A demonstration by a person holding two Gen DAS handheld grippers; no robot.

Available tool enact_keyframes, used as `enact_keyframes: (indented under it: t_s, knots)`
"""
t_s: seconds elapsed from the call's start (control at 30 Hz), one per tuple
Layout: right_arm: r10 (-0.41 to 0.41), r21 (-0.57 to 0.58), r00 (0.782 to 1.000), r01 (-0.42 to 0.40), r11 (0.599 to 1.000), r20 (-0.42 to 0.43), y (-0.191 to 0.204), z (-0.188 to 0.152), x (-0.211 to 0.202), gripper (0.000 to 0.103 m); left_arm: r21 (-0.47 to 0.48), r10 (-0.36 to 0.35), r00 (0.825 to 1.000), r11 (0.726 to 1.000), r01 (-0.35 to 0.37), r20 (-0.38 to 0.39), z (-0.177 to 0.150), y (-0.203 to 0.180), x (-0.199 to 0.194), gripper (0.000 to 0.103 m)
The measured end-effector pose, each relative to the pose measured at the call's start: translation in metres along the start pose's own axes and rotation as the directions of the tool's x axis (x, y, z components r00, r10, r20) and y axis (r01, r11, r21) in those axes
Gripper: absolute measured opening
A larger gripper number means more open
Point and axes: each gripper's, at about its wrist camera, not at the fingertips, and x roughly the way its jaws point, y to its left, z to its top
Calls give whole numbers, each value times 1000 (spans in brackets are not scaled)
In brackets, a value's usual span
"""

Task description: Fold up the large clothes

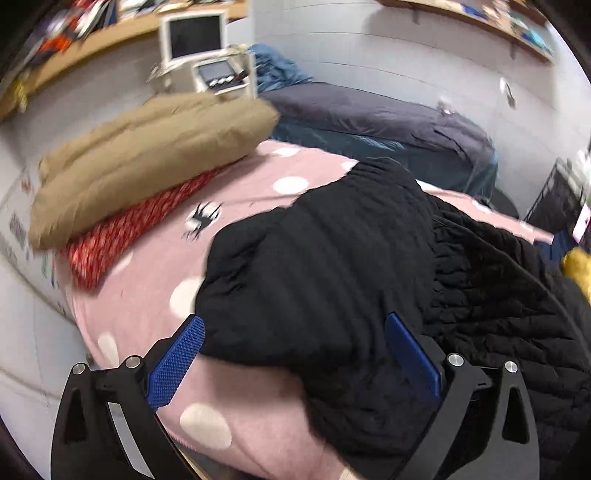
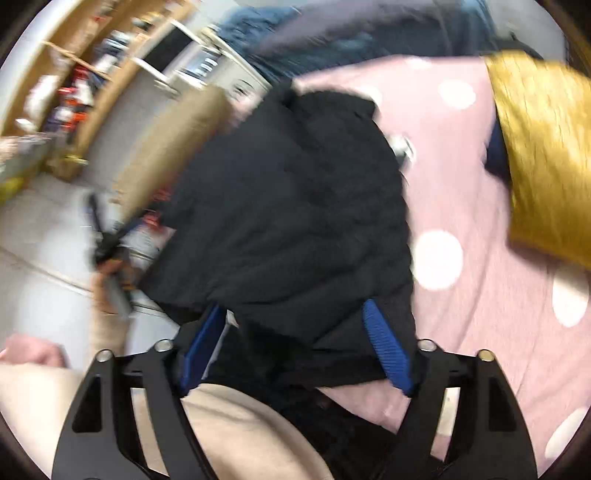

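Observation:
A black quilted jacket (image 1: 332, 266) lies bunched on a pink bedspread with white dots (image 1: 229, 199). My left gripper (image 1: 295, 325) is open, its blue pads wide apart on either side of the jacket's near edge. In the right wrist view the same jacket (image 2: 288, 206) fills the middle. My right gripper (image 2: 295, 314) is open too, with the jacket's near hem lying between its blue pads (image 2: 384, 343). Both views are blurred by motion.
A folded tan garment (image 1: 147, 155) sits on a red patterned one (image 1: 129, 229) at the bed's far left. A mustard garment (image 2: 543, 155) lies at the right. A second bed with dark bedding (image 1: 388, 114), a shelf and monitor (image 1: 194, 35) stand behind.

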Motion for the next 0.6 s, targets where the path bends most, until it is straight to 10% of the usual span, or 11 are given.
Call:
enact_keyframes:
  t_s: [0.23, 0.37, 0.6]
  knots:
    - [13, 88, 983, -29, 996, 183, -13, 1, -37, 85, 276, 93, 995, 958, -77, -44, 5, -107, 67, 96]
    - [-46, 172, 981, 13, 985, 187, -30, -7, -20, 85, 374, 289, 954, 896, -240, -79, -6, -135, 125, 75]
    - [-203, 256, 963, 154, 954, 176, -67, -7, 5, 85, 251, 229, 970, 946, -204, -76, 12, -77, 102, 20]
